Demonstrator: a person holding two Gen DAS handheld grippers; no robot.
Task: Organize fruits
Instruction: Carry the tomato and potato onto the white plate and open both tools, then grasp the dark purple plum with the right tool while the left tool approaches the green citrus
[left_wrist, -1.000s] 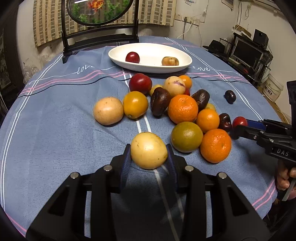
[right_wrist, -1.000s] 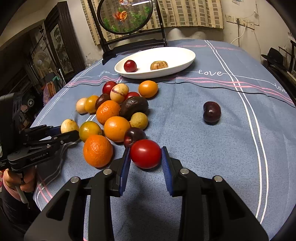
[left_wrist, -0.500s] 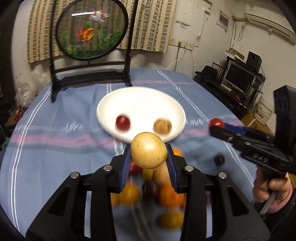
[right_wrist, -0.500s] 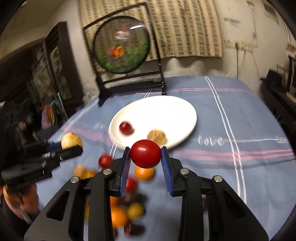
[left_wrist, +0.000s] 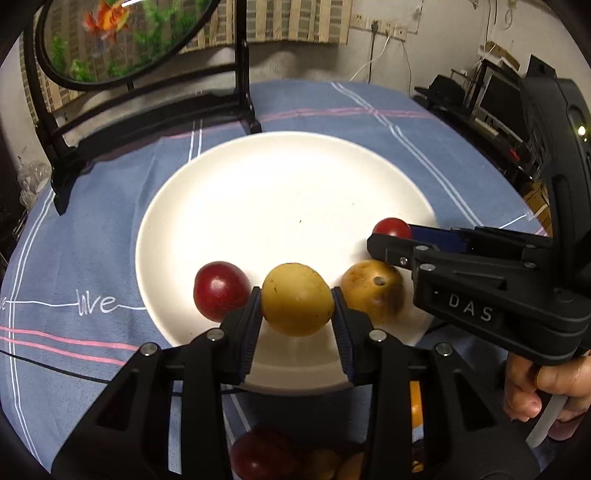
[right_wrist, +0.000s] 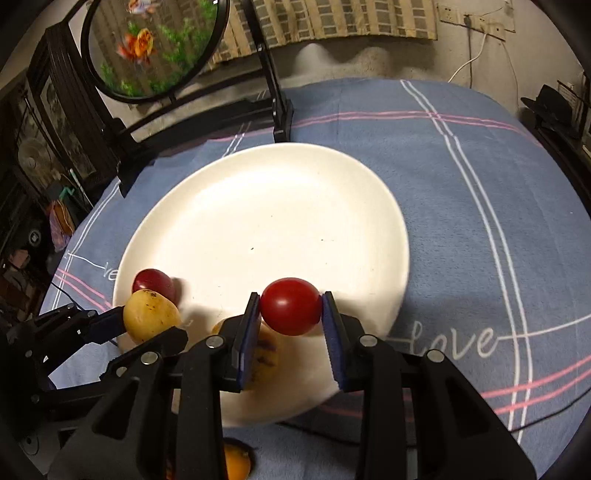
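Jaws of both grippers are closed on fruit, each held above the near part of the plate. Left gripper: blue pads pressed on either side of a yellow fruit. Right gripper: pads clamped on a red tomato.

Cloth: blue with pink and white stripes and the word "love"; it covers the table beyond and to both sides of the jaws. Fish panel: round, in a black stand, at the far edge of the cloth beyond both grippers. Plate: white, mostly bare, directly ahead of and beneath both sets of jaws.

Plum: dark red, on the plate just left of the left jaws. Brown fruit: spotted, on the plate just right of the left jaws and partly behind the right gripper's left finger. Hand: on the right gripper's handle, seen at the right of the left view. Loose fruit on the cloth, below the fingers in both views, is blurred and mostly hidden.
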